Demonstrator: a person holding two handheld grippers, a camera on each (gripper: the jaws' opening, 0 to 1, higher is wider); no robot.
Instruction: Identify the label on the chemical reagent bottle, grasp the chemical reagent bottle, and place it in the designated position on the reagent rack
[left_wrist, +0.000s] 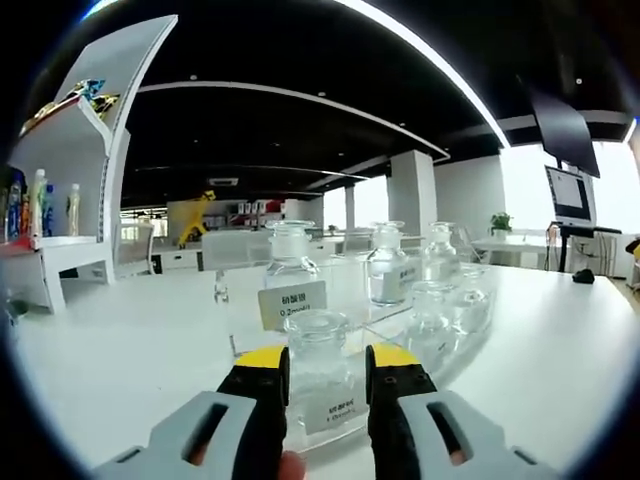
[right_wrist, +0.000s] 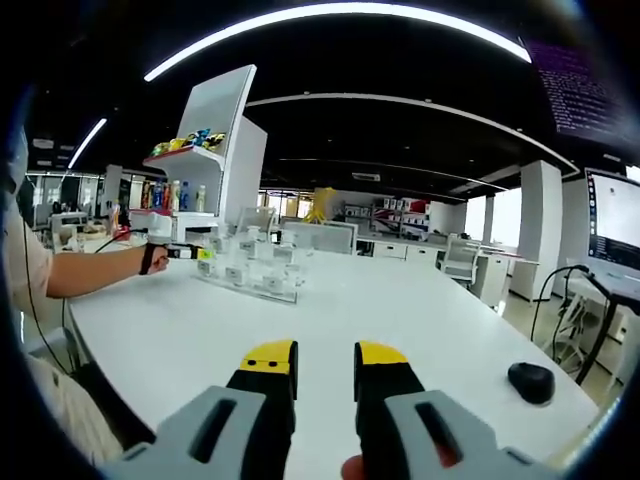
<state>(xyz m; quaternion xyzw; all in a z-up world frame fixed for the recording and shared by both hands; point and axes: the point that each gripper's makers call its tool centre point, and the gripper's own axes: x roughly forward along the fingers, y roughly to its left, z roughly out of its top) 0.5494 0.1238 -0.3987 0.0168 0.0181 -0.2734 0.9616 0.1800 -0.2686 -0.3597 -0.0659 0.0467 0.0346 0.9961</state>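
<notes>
Left gripper view: left gripper (left_wrist: 327, 368) is low over the white table (left_wrist: 560, 340), its yellow-tipped jaws standing either side of the nearest reagent bottle (left_wrist: 318, 365) at the front of the clear rack (left_wrist: 445, 345)

Left tongs: jaws sit narrow around that bottle, close on both sides, but honestly I cannot tell if the pads are actually pressing the glass

Bottle: clear glass, upright, white label low on its front, print too small to read

Rest of the rack: more clear bottles behind, a tall stoppered one (left_wrist: 290, 262) at the back left with a white label card (left_wrist: 291, 303) in front of it, and others trailing off to the right

Right gripper view: right gripper (right_wrist: 325, 362) hangs over a bare stretch of the same table (right_wrist: 420, 310), well apart from the rack (right_wrist: 258, 272), which sits far up the table to the left

Right tongs: jaws part open with a clear gap, nothing between them

Person: forearm and hand (right_wrist: 152, 258) reach in from the left toward the rack in the right gripper view

Other stuff: black mouse (right_wrist: 531, 381) lying on the table to the right, white display shelf (right_wrist: 215, 150) with colourful drinks behind the rack
</notes>
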